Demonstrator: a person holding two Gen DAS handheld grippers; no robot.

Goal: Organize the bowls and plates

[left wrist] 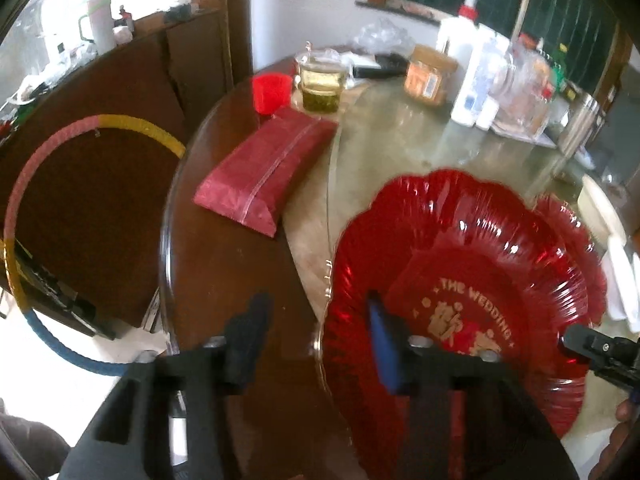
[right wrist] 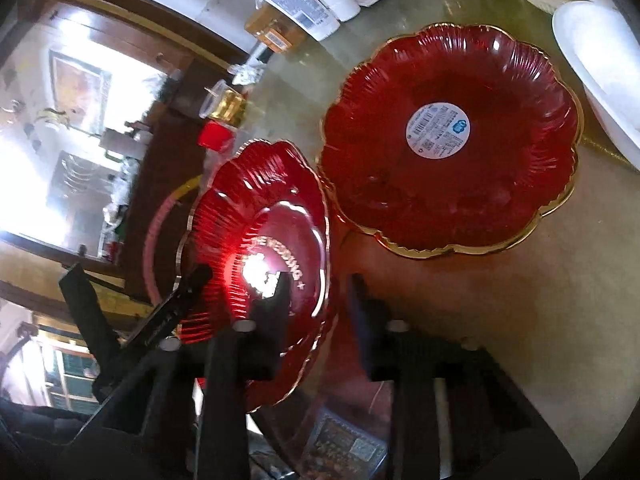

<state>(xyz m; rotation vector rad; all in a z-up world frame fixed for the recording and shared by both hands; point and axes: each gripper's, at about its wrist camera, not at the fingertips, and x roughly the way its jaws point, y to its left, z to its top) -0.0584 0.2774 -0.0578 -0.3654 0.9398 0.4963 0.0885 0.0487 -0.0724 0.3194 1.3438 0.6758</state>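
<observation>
Left wrist view first: I've got my left gripper (left wrist: pixel 316 332) angled steeply down at the round dark wooden table (left wrist: pixel 248 280). Its jaws stand narrow, astride the rim of the red scalloped glass plate printed "THE WEDDING" (left wrist: pixel 472 264): the blue-padded finger (left wrist: pixel 384 348) lies over the ribbed inside, the black one hangs outside over the wood. Whether the pads actually pinch the rim, I can't tell. A second red plate's edge (left wrist: pixel 576 220) peeks out behind it. At the far right the tip of my right gripper (left wrist: pixel 592 350) meets the same plate's opposite rim, with a bit of hand (left wrist: pixel 624 412) below.

Further off lie a red plastic-wrapped packet (left wrist: pixel 268 172), a red cup (left wrist: pixel 271 92) and a glass mug of green tea (left wrist: pixel 320 84).

Right wrist view: my right gripper (right wrist: pixel 316 292) also tilts downward, rolled sideways, jaws nearly closed with the wedding plate's (right wrist: pixel 272 216) gold rim between them, the plate tipped up off the glass top. The left gripper's (right wrist: pixel 192 280) black tip touches its far edge. Beside it, the other red gold-rimmed plate with a round white sticker (right wrist: pixel 448 140) lies flat, and a white dish (right wrist: pixel 600 76) sits beyond.
</observation>
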